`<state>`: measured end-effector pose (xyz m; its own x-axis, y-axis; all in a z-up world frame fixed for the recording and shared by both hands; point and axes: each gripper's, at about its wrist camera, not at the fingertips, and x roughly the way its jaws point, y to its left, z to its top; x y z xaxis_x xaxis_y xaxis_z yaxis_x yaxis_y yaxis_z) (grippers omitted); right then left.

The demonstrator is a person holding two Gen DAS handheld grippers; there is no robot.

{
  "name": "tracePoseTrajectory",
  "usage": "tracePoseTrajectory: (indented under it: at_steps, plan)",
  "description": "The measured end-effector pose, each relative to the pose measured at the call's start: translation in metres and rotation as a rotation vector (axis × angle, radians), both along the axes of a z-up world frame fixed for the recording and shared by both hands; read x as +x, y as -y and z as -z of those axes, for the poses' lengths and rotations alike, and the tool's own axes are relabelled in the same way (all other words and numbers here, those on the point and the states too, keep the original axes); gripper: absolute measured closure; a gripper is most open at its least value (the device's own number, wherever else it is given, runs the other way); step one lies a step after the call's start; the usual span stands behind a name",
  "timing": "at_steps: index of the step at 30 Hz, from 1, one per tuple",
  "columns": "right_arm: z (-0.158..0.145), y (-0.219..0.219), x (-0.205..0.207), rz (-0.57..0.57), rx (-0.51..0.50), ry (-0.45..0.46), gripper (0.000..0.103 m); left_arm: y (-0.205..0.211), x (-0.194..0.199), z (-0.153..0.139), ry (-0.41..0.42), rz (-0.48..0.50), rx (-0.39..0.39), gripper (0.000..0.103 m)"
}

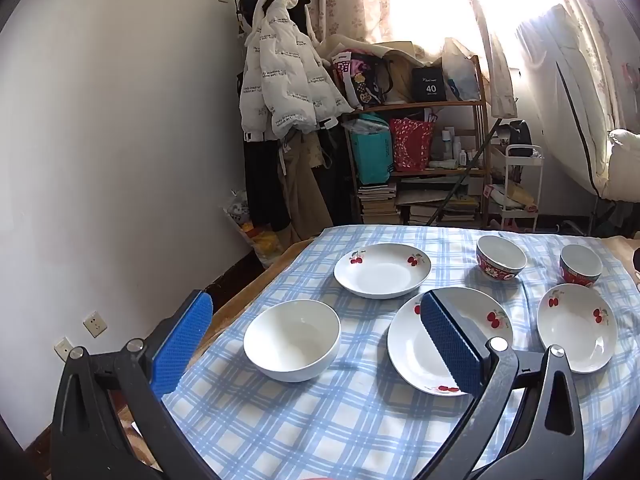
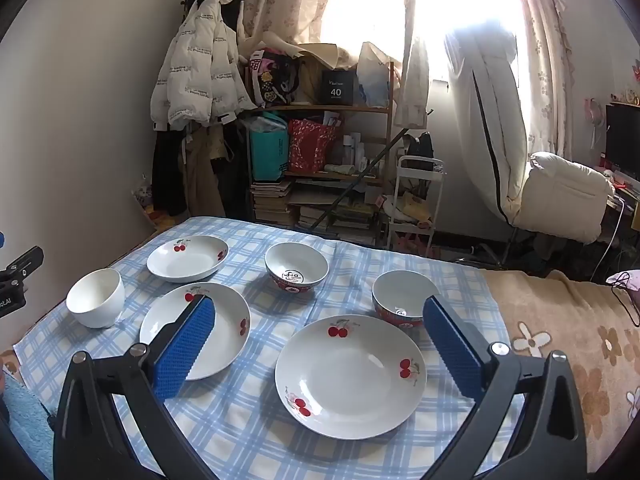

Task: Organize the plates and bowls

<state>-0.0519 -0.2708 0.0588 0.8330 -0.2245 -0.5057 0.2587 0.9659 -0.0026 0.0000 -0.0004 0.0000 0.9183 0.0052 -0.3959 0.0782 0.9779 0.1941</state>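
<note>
Three white cherry-print plates (image 2: 351,376) (image 2: 195,330) (image 2: 187,258) lie flat and apart on the checked cloth. A plain white bowl (image 2: 96,298) stands upright at the left. Two red-patterned bowls (image 2: 296,266) (image 2: 402,298) stand upright behind.

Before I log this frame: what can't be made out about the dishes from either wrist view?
- Middle cherry plate, left wrist view: part hidden behind the left gripper's blue pad.
- Same plate, right wrist view: near-left rim covered by the right gripper's pad.
- Near red bowl, right wrist view: right side behind the other pad.
- Far red bowl: inside marking too small to read.
</note>
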Motion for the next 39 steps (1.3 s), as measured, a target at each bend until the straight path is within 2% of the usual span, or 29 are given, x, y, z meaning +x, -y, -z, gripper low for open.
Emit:
tracePoseTrajectory:
  at_steps: [39]
  plan:
    - [0.0002,0.0014,-0.0001,0.011,0.000,0.013,0.000,0.0005,-0.0040,0.0017,0.015,0.011,0.015,0.001]
